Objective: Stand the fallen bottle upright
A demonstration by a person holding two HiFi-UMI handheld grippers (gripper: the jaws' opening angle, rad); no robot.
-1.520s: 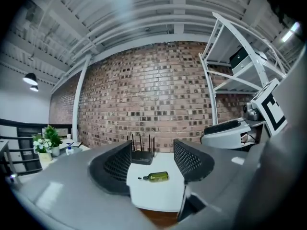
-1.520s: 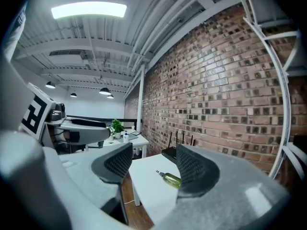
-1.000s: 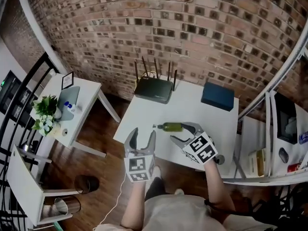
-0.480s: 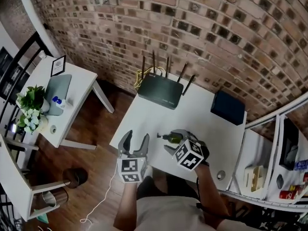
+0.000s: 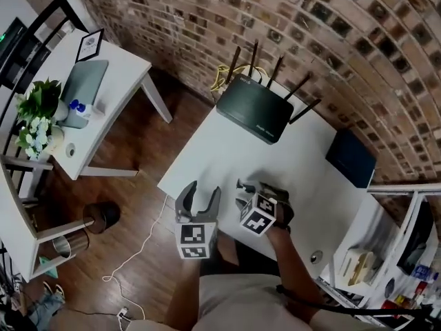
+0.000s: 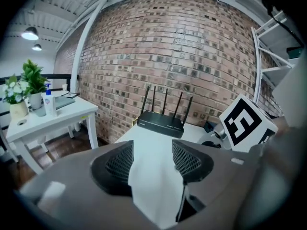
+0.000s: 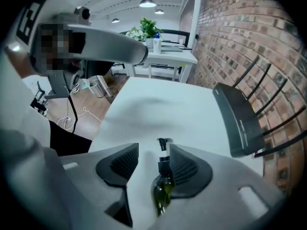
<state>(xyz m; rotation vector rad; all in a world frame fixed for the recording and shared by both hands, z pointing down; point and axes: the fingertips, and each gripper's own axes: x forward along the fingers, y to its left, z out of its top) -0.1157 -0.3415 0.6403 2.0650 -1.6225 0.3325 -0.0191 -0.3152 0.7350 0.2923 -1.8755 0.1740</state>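
A small dark-green bottle [image 7: 163,188] with a black pump top lies on its side on the white table [image 5: 207,157]. In the head view only its pump end [image 5: 243,185] shows; the body is hidden under my right gripper [image 5: 256,193]. That gripper [image 7: 153,166] points steeply down over the bottle with its jaws closing. The bottle rests against the right-hand pad, and a gap remains at the other pad. My left gripper [image 5: 201,197] hovers open at the table's near edge, to the left of the bottle, with only bare table between its jaws [image 6: 152,162].
A black router [image 5: 256,107] with several antennas stands at the table's back by the brick wall, and a dark-blue box [image 5: 351,158] lies at the back right. A white shelf unit [image 5: 372,254] is at the right; a side table [image 5: 103,95] with a plant [image 5: 38,112] is at the left.
Both grippers have come down toward the table. The right one has tipped downward over the bottle and narrowed its jaws, so the bottle's body is now covered in the head view.
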